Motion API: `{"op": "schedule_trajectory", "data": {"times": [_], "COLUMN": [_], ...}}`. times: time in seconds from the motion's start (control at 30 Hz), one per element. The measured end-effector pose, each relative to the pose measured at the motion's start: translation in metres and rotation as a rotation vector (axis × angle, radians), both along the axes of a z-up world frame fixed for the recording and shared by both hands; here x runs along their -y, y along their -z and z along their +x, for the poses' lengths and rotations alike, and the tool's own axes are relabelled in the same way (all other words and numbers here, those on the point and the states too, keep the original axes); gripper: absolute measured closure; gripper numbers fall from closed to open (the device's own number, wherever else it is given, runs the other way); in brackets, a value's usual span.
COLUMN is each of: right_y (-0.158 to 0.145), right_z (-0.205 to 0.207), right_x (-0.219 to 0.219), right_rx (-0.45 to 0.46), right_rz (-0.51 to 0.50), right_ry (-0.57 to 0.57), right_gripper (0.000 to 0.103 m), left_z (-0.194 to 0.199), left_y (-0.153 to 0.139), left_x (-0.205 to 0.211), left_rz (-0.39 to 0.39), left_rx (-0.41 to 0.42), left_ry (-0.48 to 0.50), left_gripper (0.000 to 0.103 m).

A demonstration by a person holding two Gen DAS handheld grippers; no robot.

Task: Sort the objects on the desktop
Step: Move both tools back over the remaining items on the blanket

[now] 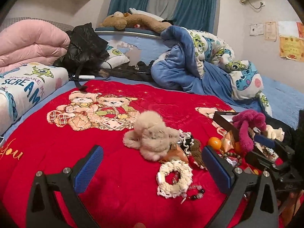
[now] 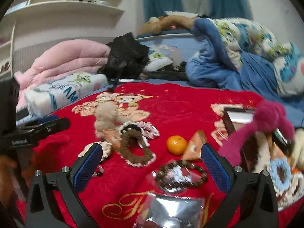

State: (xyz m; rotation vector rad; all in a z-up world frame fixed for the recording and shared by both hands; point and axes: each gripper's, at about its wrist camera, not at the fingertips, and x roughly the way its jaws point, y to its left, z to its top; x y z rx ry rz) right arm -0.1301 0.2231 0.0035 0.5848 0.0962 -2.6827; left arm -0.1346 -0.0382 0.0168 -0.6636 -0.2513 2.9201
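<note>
Wooden bead bracelet [image 2: 181,176], between right hand-held gripper [image 2: 152,163] fingers

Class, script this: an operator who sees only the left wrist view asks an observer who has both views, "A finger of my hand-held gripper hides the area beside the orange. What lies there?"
Observer: A brown bead bracelet lies on a clear packet, nearer the right wrist camera than the orange.
Operator: Anything closer still?
Observer: Yes, a silver foil packet lies over the gold lettering of the red blanket.
Operator: And further right?
Observer: A light blue crocheted ring rests on the pile below the magenta plush.
</note>
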Motion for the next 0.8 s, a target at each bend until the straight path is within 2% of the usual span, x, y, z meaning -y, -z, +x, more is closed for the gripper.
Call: {"op": "schedule_trajectory", "data": {"times": [0.07,0.13,0.27,0.37,0.47,0.63,0.8], "right_y": [-0.005,-0.012,-0.017,-0.009,0.010,0.011,0.021], "right_z": [-0.003,-0.010,-0.040,-0.048,-0.050,-0.049,-0.065], "right_x": [0.006,0.007,0.018,0.030,0.031,0.012,0.001], "right_rx": [-0.020,-0.040,0.026,0.021,0.059,0.066,0.164], "right_rz": [0.005,-0.045,-0.117,-0.070,-0.060,-0.154,-0.216], "right_ry": [-0.008,-0.001,-0.005,0.021,-0.018,0.011,0.019], "right_gripper": [0.000,0.000,0.000,0.000,0.000,0.000,0.000], "left_z": [-0.005,-0.009,-0.017,-0.024,-0.029,-0.035,-0.045], "left_y": [0.001,0.003,0.009,0.017,0.026,0.038,0.047], "left_x": [-0.002,-0.006,-0.009,-0.014,-0.015,-0.010,-0.011], "left_rz": [-0.014,-0.039,-0.065,-0.109,-0.123,-0.109,-0.119], "left_rx": [0.010,0.021,0.051,0.084,0.110,0.148,0.209], "left_ry": [0.006,0.009,0.022,-0.003,-0.013,-0.044,-0.034], "left_gripper": [0.000,0.000,0.000,0.000,0.000,0.000,0.000]}}
